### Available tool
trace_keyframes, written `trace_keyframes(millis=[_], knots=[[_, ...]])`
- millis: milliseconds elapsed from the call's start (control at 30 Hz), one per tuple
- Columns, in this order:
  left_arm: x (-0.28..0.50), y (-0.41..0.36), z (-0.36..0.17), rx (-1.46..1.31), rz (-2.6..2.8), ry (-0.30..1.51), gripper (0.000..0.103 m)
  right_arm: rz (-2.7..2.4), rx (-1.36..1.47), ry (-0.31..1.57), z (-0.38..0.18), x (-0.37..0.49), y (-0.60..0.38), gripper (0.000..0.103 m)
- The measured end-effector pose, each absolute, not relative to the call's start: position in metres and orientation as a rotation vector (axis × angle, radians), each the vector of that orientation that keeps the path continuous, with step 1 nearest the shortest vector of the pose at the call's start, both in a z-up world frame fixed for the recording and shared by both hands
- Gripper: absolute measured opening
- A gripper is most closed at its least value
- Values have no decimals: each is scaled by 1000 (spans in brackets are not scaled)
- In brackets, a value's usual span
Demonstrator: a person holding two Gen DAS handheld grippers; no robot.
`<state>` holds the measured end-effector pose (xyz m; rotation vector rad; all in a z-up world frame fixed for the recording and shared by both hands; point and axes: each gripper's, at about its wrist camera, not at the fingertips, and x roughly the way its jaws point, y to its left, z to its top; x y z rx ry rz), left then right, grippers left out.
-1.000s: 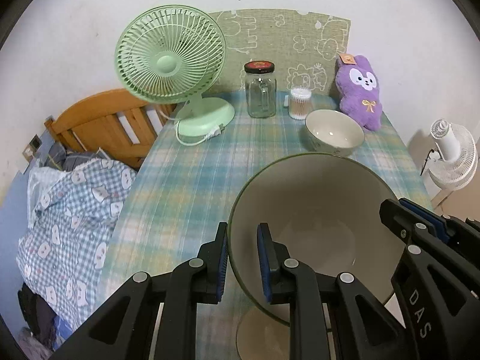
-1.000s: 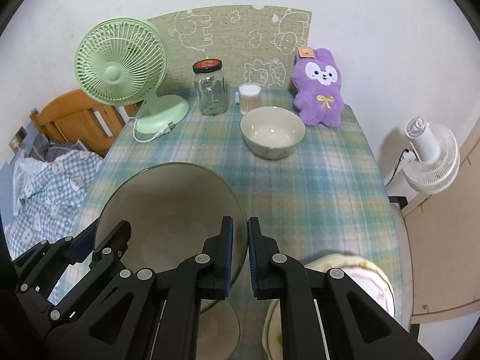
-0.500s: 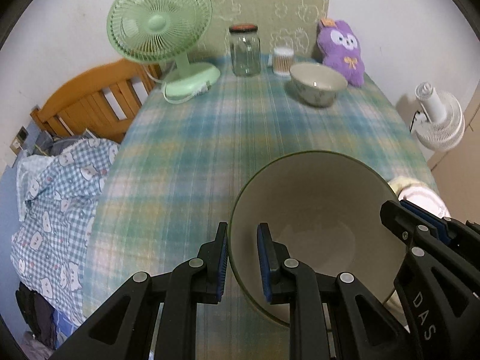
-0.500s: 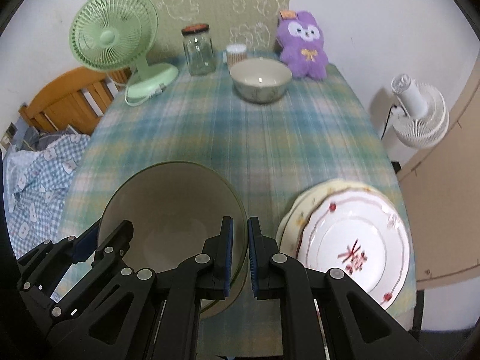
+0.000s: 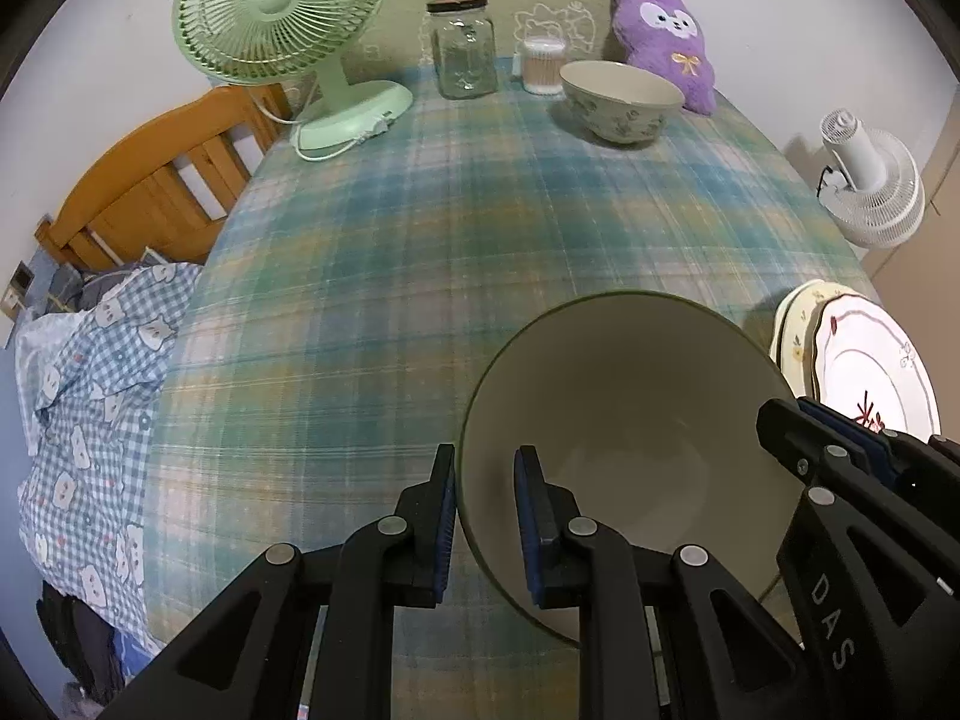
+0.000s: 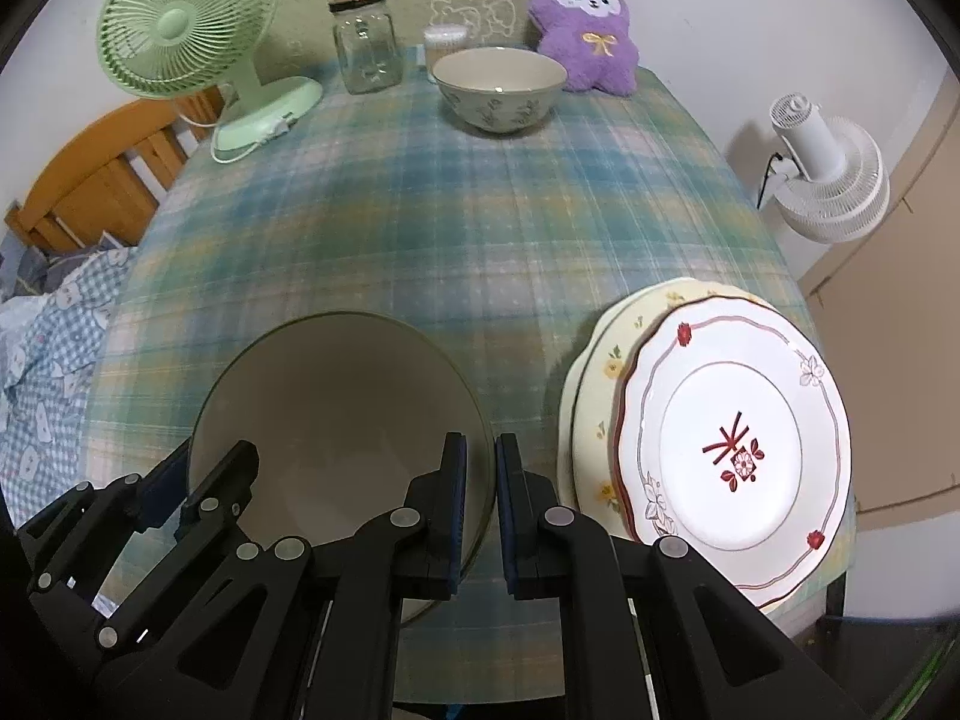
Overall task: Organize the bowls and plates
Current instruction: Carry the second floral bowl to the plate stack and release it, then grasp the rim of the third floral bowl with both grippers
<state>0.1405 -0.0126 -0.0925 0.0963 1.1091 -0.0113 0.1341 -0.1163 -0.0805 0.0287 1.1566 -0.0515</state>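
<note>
A large cream bowl with a dark green rim (image 5: 630,420) (image 6: 336,408) hangs low over the near part of the plaid table (image 5: 420,240). My left gripper (image 5: 485,468) is shut on its left rim. My right gripper (image 6: 480,450) is shut on its right rim. Each gripper also shows in the other's view at the bowl's far side: the right gripper (image 5: 804,426) and the left gripper (image 6: 204,474). A smaller patterned bowl (image 5: 621,99) (image 6: 499,87) stands at the far end. To the right of the held bowl lies a stack of plates (image 6: 738,438) (image 5: 870,360), red-trimmed white on top.
Along the far edge stand a green desk fan (image 5: 282,6), a glass jar (image 5: 465,48), a cotton-swab tub (image 5: 543,63) and a purple plush (image 5: 666,42). A wooden frame (image 5: 150,180) and checked cloth (image 5: 90,360) lie left. A white fan (image 6: 822,180) stands right.
Both grippers have sunk and tipped further down with the bowl held between them, drawing back toward the near edge. The plate stack has come into view on the right.
</note>
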Motion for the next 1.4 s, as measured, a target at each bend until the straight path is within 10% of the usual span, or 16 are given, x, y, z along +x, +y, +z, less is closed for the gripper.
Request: trace_keyframes(millis=[200,433,633,1033,1400], knots=[[142,-11,-92,112,-39,1096,16,-73,33,1156,-81,135,-116,13],[143,-7,-82,96,-97,1096,40,-66,75,1157,-72,136,-120,19],[156,-5,-53,82,-111,1043,58,-98,67,1040,-33,138,-121,67],[214,-38,-8,71,-90,942,85,-47,77,917,13,204,-156,70],[298,-89,-6,18,-31,935,87,57,34,908,14,299,-201,82]])
